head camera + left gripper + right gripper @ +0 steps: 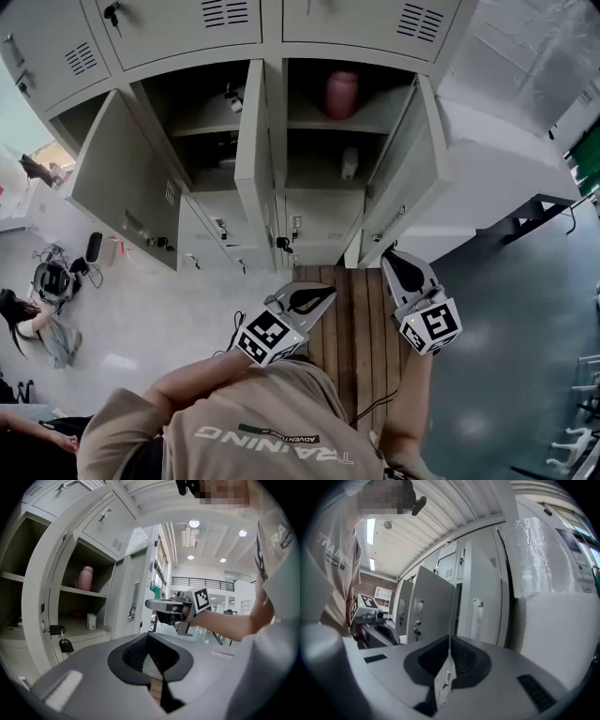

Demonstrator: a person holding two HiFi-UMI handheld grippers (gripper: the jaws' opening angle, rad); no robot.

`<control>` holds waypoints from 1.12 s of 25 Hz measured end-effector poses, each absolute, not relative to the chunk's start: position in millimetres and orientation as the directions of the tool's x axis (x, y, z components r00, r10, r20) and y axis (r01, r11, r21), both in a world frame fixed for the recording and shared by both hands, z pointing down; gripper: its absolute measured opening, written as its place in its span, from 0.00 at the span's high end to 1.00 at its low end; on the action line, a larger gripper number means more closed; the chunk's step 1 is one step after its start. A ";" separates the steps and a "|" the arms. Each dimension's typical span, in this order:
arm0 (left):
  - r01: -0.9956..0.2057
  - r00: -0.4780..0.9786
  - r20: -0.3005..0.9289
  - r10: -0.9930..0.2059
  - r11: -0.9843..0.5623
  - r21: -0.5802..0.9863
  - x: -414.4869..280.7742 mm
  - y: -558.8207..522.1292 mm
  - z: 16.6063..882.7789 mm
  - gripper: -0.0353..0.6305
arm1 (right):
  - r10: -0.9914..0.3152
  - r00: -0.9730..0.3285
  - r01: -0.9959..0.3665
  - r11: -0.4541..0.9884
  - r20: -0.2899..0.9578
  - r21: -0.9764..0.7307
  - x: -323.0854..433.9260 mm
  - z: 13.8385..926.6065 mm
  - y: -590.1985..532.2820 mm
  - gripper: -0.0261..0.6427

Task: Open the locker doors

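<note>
Right gripper (392,255) at 5 o'clock, jaws together, empty; left gripper (326,291) at 6 o'clock, likewise pressed together on nothing. Three middle-row locker doors (253,159) at 12 o'clock open; top row (187,23), bottom row (220,230) closed, probably remaining.

The top row of the lockers (178,28) is cut off by the head view's upper edge. Inside, the white thing (349,163) under the pink container (342,94) is too small to identify.
</note>
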State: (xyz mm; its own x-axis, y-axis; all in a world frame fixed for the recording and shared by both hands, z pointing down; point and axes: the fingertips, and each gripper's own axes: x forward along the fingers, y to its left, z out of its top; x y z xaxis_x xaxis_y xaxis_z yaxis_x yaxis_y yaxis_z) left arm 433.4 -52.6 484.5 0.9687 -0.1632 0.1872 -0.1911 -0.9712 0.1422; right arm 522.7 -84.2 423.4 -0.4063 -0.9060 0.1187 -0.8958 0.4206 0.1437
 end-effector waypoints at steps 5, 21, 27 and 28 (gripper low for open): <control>-0.199 0.967 0.186 -0.172 -0.970 0.140 432.6 -58.0 483.6 0.94 | -0.919 -0.389 -0.914 0.393 0.064 0.095 508.7 413.6 -95.9 0.93; -0.273 0.949 0.208 -0.235 -0.946 0.175 397.6 -63.8 497.3 0.94 | -0.951 -0.300 -0.953 0.302 0.069 0.026 528.8 423.3 -100.6 0.93; -0.302 0.943 0.197 -0.269 -0.939 0.167 354.2 -61.9 497.2 0.94 | -0.937 -0.344 -0.937 0.347 0.069 0.038 468.0 419.6 -88.5 0.93; -0.307 0.942 0.196 -0.273 -0.936 0.170 343.4 -60.2 497.9 0.94 | -0.930 -0.361 -0.931 0.364 0.074 0.036 451.8 420.0 -84.2 0.93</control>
State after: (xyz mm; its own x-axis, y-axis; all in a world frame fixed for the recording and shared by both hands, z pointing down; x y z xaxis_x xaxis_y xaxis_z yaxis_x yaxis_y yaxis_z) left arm 343.4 -60.2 497.9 0.9419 -0.2731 0.1956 -0.3068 -0.9364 0.1701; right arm 451.8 -84.2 420.0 -0.3609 -0.9297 0.0735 -0.9307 0.3641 0.0359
